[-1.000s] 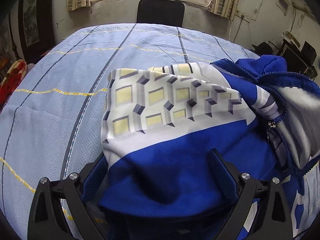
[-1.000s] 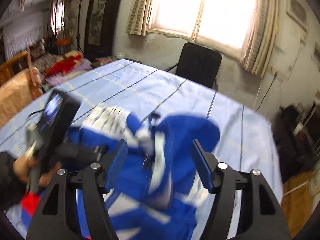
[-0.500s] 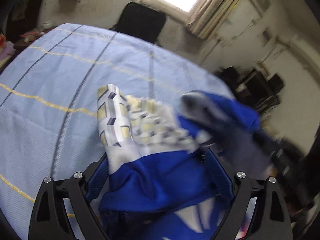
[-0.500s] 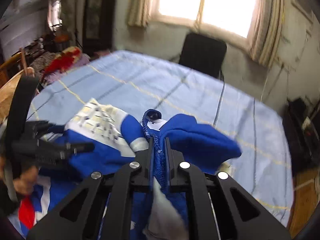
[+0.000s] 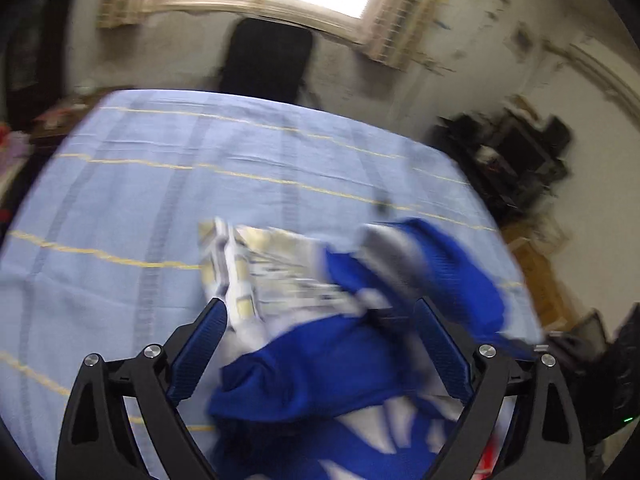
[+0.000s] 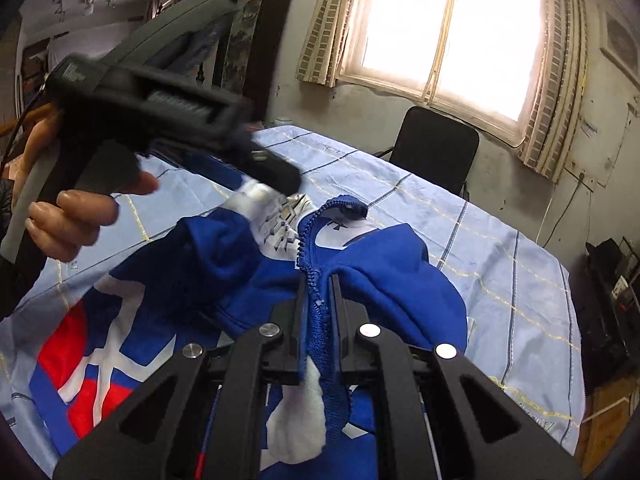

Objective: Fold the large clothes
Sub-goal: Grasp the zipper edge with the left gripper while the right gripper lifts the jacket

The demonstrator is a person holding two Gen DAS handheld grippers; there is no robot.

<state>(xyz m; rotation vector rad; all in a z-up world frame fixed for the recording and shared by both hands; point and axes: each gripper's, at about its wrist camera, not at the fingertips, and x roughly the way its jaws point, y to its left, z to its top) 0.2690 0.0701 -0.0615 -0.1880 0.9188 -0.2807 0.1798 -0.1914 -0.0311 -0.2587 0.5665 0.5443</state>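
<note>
Left wrist view is blurred; the jacket [image 5: 320, 364] lies bunched on the desk [image 5: 120, 208], its patterned panel smeared, and the left gripper [image 5: 320, 312] stands wide around the blue cloth without pinching it. Right wrist view is sharp: the right gripper [image 6: 318, 292] is clamped on the jacket's zipper edge [image 6: 310, 256], and shows a hand [image 6: 68, 216] holding the left gripper. Red patch [image 6: 60, 344] appears here only. Neck label unreadable.

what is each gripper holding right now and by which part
The right gripper is shut on the blue jacket at its zipper edge. The left gripper is open, holding nothing.
</note>
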